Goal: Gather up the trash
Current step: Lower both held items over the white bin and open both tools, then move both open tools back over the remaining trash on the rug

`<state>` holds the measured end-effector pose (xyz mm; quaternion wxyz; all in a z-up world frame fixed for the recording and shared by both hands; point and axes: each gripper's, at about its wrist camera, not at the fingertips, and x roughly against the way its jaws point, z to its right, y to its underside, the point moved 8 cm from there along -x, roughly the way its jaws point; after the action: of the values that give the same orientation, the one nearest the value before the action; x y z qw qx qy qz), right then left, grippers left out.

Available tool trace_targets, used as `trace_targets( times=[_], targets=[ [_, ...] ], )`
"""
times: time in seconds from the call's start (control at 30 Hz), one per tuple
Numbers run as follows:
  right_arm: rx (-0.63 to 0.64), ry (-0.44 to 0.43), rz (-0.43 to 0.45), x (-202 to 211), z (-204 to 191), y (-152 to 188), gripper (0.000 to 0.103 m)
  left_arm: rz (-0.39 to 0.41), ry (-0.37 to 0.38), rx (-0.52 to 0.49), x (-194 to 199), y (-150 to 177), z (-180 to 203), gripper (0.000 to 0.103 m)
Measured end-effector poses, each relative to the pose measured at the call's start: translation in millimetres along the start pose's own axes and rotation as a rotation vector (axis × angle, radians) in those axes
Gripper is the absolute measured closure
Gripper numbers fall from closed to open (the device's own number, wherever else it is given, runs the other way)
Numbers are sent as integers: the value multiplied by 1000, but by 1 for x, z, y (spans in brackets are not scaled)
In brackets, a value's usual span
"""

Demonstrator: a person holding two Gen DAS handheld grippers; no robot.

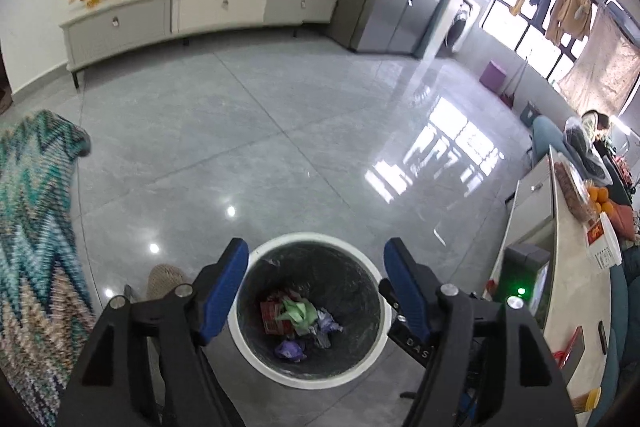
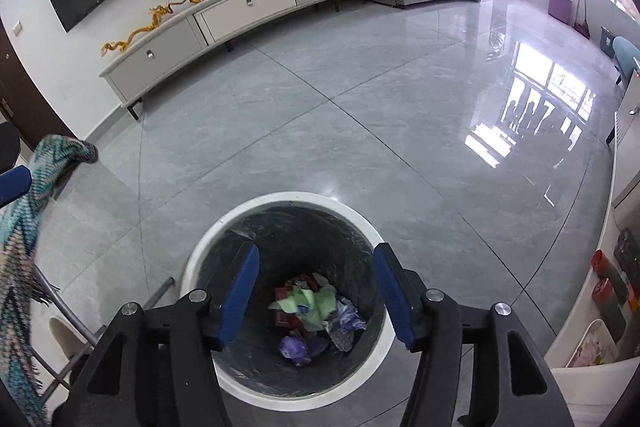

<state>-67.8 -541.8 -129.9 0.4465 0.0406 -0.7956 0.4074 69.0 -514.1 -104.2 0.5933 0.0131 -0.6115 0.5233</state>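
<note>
A round white-rimmed trash bin [image 1: 256,355] with a dark liner stands on the grey tile floor. It also shows in the right wrist view [image 2: 192,259]. Crumpled trash [image 1: 300,323] lies at its bottom: green paper, a red packet, purple and silvery wrappers; the right wrist view shows the same trash [image 2: 316,311]. My left gripper [image 1: 316,255] hangs open and empty above the bin. My right gripper [image 2: 316,259] is also open and empty above the bin. Its black finger shows at the left view's lower right [image 1: 404,323].
A zigzag-patterned blanket [image 1: 36,235] hangs at the left. A white counter [image 1: 568,267] with oranges, boxes and a phone runs along the right. A long white TV cabinet [image 2: 240,15] stands against the far wall. A chair frame [image 2: 72,319] is at lower left.
</note>
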Motion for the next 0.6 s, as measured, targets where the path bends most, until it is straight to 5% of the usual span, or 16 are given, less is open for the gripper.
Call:
trace_targets(
  times=[0.3, 0.6],
  targets=[
    [-12, -66, 130, 61, -31, -31, 43, 90, -68, -30, 59, -8, -26, 34],
    [15, -160, 284, 140, -82, -55, 42, 236, -259, -7, 149, -8, -93, 34]
  ],
)
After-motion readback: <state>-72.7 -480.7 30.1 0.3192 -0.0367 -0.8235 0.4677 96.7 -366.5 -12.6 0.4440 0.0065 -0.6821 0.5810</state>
